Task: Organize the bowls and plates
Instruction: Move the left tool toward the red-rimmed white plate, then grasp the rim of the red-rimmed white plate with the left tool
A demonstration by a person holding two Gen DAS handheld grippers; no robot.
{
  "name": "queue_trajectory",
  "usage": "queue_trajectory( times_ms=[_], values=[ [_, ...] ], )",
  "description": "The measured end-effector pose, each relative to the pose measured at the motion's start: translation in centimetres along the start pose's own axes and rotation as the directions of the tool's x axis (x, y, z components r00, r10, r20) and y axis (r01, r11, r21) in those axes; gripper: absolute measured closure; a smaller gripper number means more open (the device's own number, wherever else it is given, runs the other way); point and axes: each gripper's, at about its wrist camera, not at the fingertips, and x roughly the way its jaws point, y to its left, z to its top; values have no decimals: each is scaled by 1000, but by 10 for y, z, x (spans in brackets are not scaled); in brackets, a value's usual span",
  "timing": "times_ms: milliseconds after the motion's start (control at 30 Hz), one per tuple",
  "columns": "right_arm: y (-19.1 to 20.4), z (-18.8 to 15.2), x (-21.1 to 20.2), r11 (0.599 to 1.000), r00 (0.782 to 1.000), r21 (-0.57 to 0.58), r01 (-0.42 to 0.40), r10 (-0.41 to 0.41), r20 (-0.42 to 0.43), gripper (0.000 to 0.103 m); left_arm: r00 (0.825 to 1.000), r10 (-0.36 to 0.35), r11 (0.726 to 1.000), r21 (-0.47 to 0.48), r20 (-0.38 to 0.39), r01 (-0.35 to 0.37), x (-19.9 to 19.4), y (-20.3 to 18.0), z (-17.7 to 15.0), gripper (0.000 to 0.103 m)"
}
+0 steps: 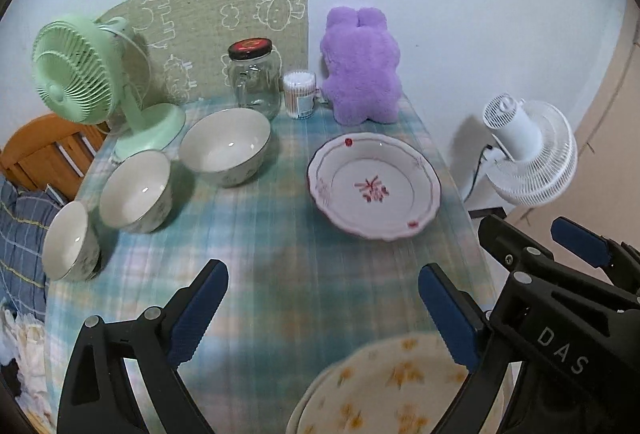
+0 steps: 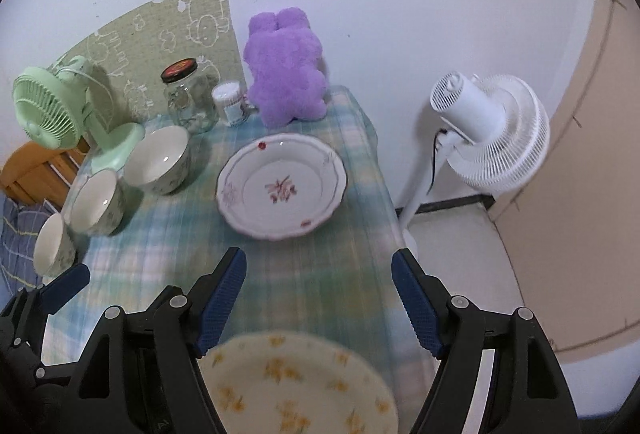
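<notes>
A white plate with a red flower (image 1: 374, 185) (image 2: 282, 185) lies on the checked tablecloth at the right. Three white bowls stand in a slanting row at the left: large (image 1: 226, 145) (image 2: 158, 157), medium (image 1: 136, 189) (image 2: 96, 201), small (image 1: 70, 240) (image 2: 52, 246). A cream plate with yellow flowers (image 1: 392, 386) (image 2: 296, 382) sits blurred at the near edge, below both grippers. My left gripper (image 1: 324, 314) (image 2: 66, 286) is open over bare cloth with nothing between its fingers. My right gripper (image 2: 320, 298) (image 1: 540, 238) is open beside it, above the cream plate and apart from it.
Along the back wall stand a green desk fan (image 1: 76, 73), a glass jar with a dark lid (image 1: 254, 77), a cotton-swab box (image 1: 300, 93) and a purple plush toy (image 1: 360, 69). A white floor fan (image 2: 488, 137) stands right of the table edge. A wooden chair (image 1: 40, 153) is at the left.
</notes>
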Motion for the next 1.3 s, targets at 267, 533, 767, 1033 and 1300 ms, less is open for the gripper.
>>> queue_trajectory(
  times_ms=[267, 533, 767, 1033, 1300],
  values=[
    [-6, 47, 62, 999, 999, -17, -44, 44, -30, 25, 996, 75, 996, -54, -42, -78, 56, -15, 42, 15],
    [-7, 78, 122, 997, 997, -37, -61, 58, -56, 25, 992, 111, 992, -56, -55, -114, 111, -17, 67, 15],
    [-8, 81, 179, 998, 993, -17, -54, 52, -106, 25, 986, 111, 992, -39, -123, -117, 168, -22, 71, 20],
    [-10, 72, 215, 997, 985, -9, -72, 70, -158, 30, 980, 111, 992, -37, -163, -118, 191, -23, 66, 24],
    [-10, 67, 221, 996, 980, 2, -89, 88, -176, 33, 982, 64, 995, -65, -179, -77, 195, -22, 61, 27]
  ],
)
